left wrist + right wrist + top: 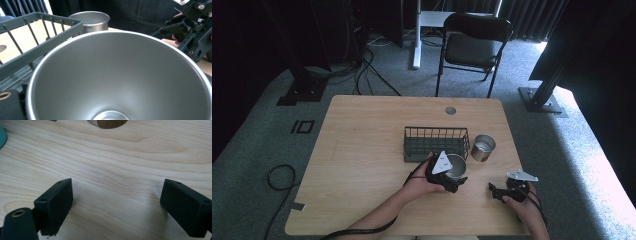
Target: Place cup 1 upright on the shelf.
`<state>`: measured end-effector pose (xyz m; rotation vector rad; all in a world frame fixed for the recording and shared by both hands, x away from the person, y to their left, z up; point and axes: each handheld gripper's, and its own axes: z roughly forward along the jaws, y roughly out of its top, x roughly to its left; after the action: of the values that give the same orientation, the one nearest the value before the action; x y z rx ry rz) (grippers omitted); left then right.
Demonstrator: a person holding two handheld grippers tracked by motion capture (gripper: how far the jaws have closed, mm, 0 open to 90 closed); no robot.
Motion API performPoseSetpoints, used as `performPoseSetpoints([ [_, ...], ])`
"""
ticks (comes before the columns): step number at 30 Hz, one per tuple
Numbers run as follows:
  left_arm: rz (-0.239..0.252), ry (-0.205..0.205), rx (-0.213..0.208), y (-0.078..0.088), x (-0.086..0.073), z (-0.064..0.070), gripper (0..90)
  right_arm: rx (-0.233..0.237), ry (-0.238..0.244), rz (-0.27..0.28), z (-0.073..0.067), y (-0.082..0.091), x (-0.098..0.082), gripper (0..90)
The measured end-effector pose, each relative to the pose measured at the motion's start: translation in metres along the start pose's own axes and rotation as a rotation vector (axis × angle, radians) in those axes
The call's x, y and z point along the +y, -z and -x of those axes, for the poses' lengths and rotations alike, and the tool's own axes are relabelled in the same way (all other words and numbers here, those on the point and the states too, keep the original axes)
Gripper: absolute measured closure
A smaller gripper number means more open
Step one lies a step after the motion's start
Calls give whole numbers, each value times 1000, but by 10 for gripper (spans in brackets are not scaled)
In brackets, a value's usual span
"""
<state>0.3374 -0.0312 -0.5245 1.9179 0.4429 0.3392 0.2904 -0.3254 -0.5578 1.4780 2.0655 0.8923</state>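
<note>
A steel cup (457, 166) stands upright and empty at mid-table, touching the near side of a dark wire basket (435, 143). A second steel cup (483, 147) stands just right of the basket.

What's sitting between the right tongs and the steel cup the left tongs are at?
Nothing: in the high view only bare table separates the right tongs from the near steel cup at the left tongs.
</note>
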Motion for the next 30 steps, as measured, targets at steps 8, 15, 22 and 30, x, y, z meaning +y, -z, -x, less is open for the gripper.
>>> performPoseSetpoints([
  [8, 4, 0, -1, -2, 2, 1, 128, 0, 0, 0, 0, 0, 0, 108],
  [15, 16, 31, -34, -2, 3, -1, 130, 0, 0, 0, 0, 0, 0, 108],
  [22, 20, 12, -16, 6, 16, -2, 130, 0, -2, 0, 0, 0, 0, 108],
  [30, 22, 1, -39, 13, 27, 2, 130, 0, 1, 1, 0, 0, 0, 108],
])
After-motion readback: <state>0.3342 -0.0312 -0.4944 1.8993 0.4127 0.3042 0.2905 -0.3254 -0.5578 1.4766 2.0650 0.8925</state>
